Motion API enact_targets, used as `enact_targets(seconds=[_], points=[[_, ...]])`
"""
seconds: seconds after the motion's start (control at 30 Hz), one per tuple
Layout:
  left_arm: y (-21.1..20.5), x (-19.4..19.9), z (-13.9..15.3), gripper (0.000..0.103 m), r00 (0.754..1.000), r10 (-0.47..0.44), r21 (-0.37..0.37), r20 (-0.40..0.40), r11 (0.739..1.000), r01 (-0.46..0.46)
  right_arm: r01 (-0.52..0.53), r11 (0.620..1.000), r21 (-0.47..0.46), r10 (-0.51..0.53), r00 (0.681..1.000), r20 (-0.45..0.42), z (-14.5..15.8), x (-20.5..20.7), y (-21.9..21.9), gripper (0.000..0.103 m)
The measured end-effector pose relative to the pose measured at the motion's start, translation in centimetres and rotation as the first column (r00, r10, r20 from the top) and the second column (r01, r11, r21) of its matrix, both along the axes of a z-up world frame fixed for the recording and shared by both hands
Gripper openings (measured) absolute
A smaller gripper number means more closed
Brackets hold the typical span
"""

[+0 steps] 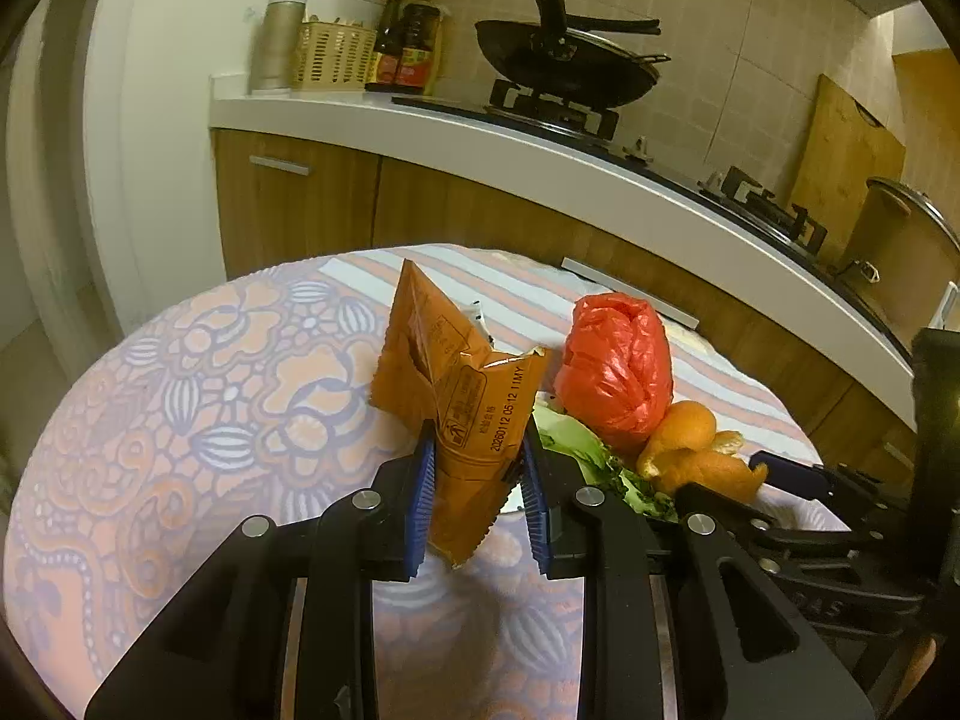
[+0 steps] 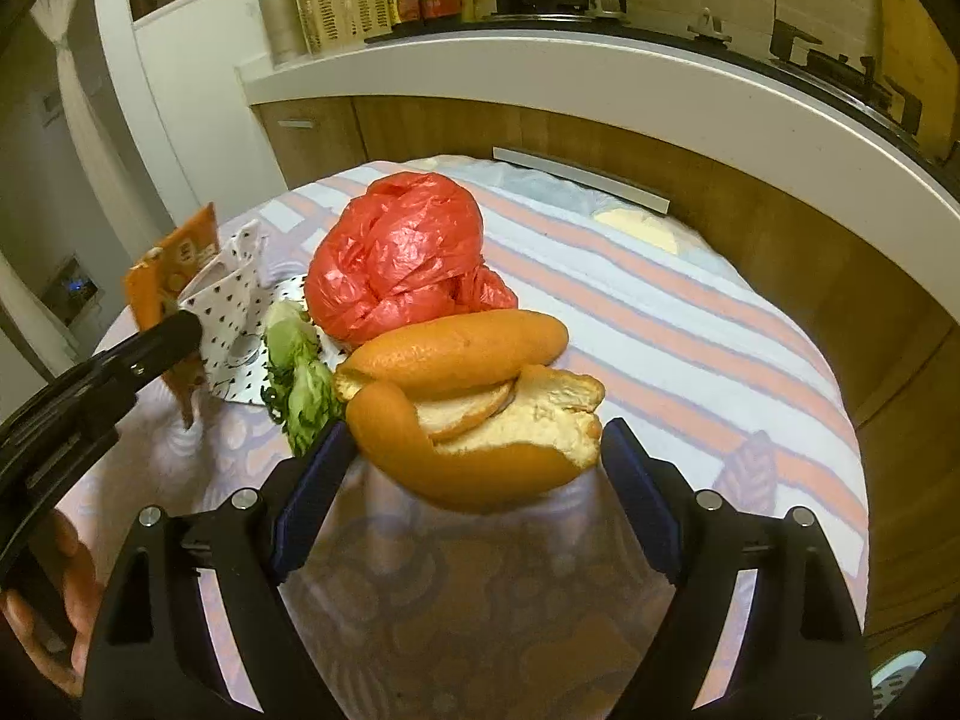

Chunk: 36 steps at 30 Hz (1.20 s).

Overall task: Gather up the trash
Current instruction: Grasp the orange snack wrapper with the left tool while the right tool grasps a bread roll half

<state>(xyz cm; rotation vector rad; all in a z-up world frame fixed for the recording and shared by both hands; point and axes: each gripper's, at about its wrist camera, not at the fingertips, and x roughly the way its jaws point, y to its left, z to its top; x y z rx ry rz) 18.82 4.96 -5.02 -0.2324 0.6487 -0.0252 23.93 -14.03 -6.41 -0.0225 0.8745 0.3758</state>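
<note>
An orange snack wrapper [image 1: 462, 396] stands upright between the blue pads of my left gripper [image 1: 477, 468], which is shut on its lower part. To its right lie a crumpled red plastic bag [image 1: 612, 372], a green lettuce leaf [image 1: 570, 438] and orange peel [image 1: 690, 450]. In the right wrist view the orange peel [image 2: 468, 360] sits between the wide-apart fingers of my right gripper [image 2: 477, 432], which is open. Behind the peel is the red bag [image 2: 402, 264]. Left of it are the lettuce [image 2: 300, 378], a white spotted paper [image 2: 234, 312] and the wrapper [image 2: 180, 258].
The trash lies on a round table with a floral and striped cloth [image 2: 690, 324]. Beyond its far edge runs a kitchen counter [image 1: 540, 162] with wooden cabinets, a wok [image 1: 564, 66], bottles and a basket. A person's hand [image 2: 72, 600] shows at lower left.
</note>
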Motion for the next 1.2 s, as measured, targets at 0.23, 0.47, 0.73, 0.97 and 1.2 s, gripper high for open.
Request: enact_targets(seconds=[0.23,0.47,0.73,0.97,1.2], points=[[0.1,-0.9,0.8,0.023,0.999,-0.015,-0.017,0.036,1.0,0.016,0.01,0.999,0.034,-0.011,1.0,0.027,0.7,-1.2,-1.0,0.041],[0.4,-3.3,2.5,0.023,0.997,-0.019,-0.015,0.069,1.0,0.02,-0.025,0.998,0.055,0.022,0.999,0.041,1.6,-3.4,-1.6,0.017],[1.3,-5.4,2.9,0.023,0.997,-0.025,-0.031,0.078,0.999,0.028,0.004,0.998,0.057,-0.006,0.999,0.038,1.8,-6.1,-4.6,0.02],[1.5,-5.7,2.6,0.023,0.997,-0.034,-0.036,0.073,0.999,0.036,0.027,0.998,0.058,-0.027,1.0,0.007,0.7,-6.0,-5.1,0.068],[1.3,-5.5,2.5,0.023,0.996,-0.048,-0.037,0.071,0.998,0.051,-0.023,1.0,0.0,0.023,0.997,-0.071,-1.3,-4.5,-2.1,0.08]])
